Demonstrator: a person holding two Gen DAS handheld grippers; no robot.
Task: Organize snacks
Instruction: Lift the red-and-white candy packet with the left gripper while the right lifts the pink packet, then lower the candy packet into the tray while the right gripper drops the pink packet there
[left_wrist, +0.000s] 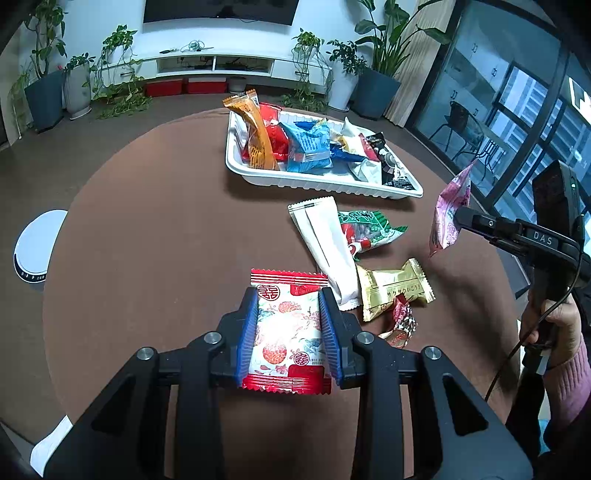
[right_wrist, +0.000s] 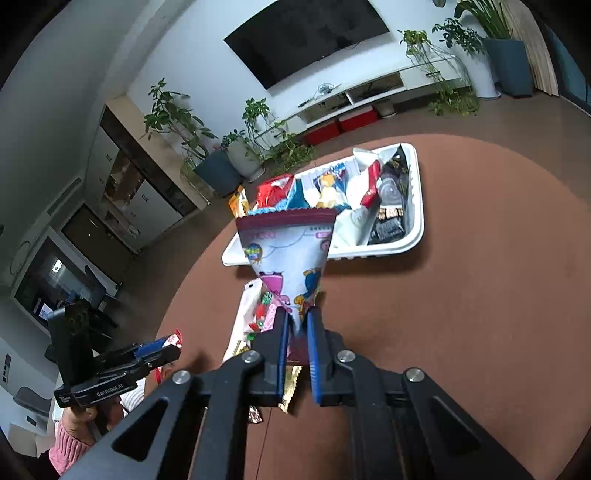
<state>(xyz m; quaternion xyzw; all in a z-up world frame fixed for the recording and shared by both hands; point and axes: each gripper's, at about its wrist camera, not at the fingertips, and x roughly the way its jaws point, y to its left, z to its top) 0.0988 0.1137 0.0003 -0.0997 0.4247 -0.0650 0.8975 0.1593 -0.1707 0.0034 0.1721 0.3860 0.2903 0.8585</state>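
Observation:
My left gripper (left_wrist: 288, 297) is shut on a red-and-white floral snack packet (left_wrist: 287, 325), its blue pads pressing both long sides just above the brown round table (left_wrist: 147, 240). My right gripper (right_wrist: 296, 314) is shut on the lower end of a pink-and-white cartoon snack bag (right_wrist: 290, 251), lifted off the table; the same bag (left_wrist: 448, 214) hangs at the right in the left wrist view. A white tray (left_wrist: 321, 182) with several packets stands at the far side. Loose on the table lie a white packet (left_wrist: 325, 243), a green-red packet (left_wrist: 369, 230) and a gold packet (left_wrist: 391, 291).
A small red-patterned wrapper (left_wrist: 400, 321) lies by the gold packet. The person's hand in a pink sleeve (left_wrist: 561, 347) holds the right gripper's handle. Potted plants (left_wrist: 48, 66), a TV cabinet (left_wrist: 221, 64) and a white round device (left_wrist: 37, 245) stand on the floor beyond the table.

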